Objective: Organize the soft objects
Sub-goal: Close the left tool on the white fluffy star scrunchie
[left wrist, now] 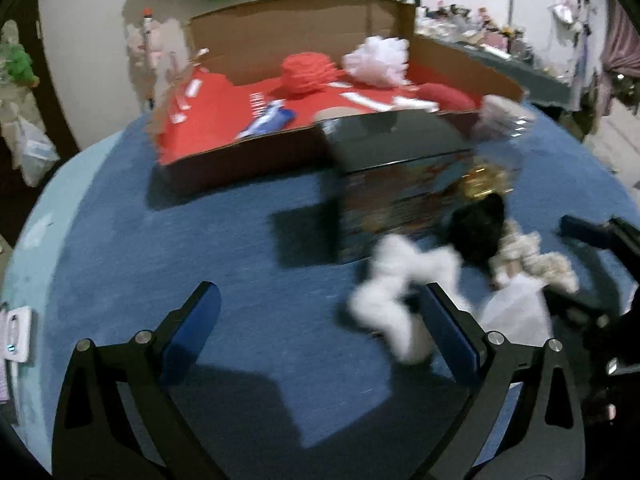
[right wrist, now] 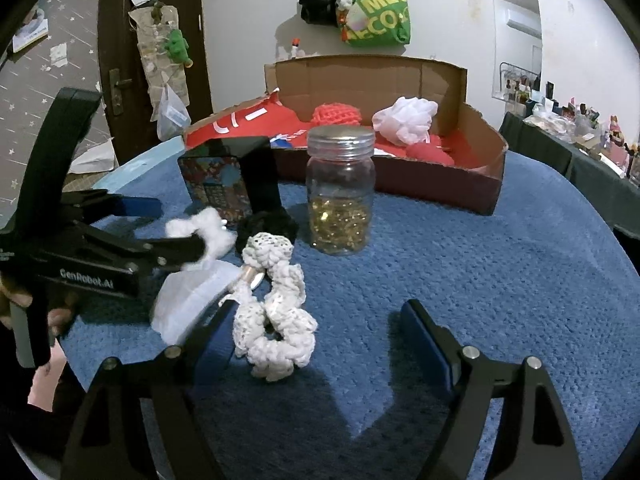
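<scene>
Left wrist view: my left gripper [left wrist: 320, 324] has its fingers apart, empty, beside the fluffy white scrunchie [left wrist: 394, 292] on the table [left wrist: 180, 240].

Right wrist view: my right gripper [right wrist: 324, 334] stands wide around the cream crochet scrunchie [right wrist: 280, 320], unclamped. I judge this the pick-up step; next, close and carry it to the cardboard box [right wrist: 440, 184].

Blue carpet [right wrist: 480, 280], cream crochet scrunchie [right wrist: 280, 320], red-lined cardboard box [right wrist: 480, 152], gold-filled jar [right wrist: 340, 200]

Cream crochet scrunchie [right wrist: 276, 320]: looped, crumpled, lying on blue cloth. White fluffy scrunchie [right wrist: 202, 234] just beyond, beside black scrunchie [right wrist: 268, 226] at foot of dark box. White translucent pouch [right wrist: 188, 300] flat, touching cream scrunchie. In cardboard tray [right wrist: 486, 184]: red knitted piece [right wrist: 336, 116], white mesh pouf [right wrist: 406, 118], red soft item [right wrist: 430, 154] on red lining.
</scene>
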Tool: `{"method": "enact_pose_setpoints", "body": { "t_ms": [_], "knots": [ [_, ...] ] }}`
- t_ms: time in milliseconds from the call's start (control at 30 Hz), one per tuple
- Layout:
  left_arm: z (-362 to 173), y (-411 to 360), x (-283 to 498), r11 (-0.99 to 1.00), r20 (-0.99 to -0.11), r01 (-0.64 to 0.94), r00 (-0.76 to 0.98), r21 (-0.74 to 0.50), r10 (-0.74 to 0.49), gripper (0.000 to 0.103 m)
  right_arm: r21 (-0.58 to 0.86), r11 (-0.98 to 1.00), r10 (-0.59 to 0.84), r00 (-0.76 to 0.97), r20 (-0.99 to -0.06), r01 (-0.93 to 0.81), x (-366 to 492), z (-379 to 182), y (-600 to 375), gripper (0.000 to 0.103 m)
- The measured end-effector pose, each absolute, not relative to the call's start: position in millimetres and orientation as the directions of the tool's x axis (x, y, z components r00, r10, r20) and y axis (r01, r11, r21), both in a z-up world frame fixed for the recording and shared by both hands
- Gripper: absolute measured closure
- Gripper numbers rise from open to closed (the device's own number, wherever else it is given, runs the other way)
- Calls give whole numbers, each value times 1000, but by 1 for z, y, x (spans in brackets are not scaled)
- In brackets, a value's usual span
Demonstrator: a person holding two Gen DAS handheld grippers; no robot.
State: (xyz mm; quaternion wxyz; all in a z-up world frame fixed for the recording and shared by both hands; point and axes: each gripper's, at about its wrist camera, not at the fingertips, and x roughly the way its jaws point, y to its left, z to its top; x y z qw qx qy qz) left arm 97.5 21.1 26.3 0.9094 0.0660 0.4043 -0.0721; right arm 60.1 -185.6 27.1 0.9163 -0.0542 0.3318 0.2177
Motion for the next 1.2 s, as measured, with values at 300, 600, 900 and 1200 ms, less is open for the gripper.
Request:
{"method": "enact_pose_setpoints", "body": {
  "t_ms": [300,600,900,1200],
  "knots": [
    [33,5,99,958,-751,284,640,33,-164,2,44,893,374,682,-629,-449,62,28,-184,20],
    [22,-8,117,950,-785,303,605,73,-133,2,61,888,388,670,-633,-456,64,27,-186,20],
    [26,20,95,961,-766,246,640,124,-65,1,65,888,392,676,-624,-455,64,29,-187,20],
    [23,2,86,939,-750,327,646,103,-143,3,32,890,380,698,-607,-456,62,28,-182,21]
  ]
}}
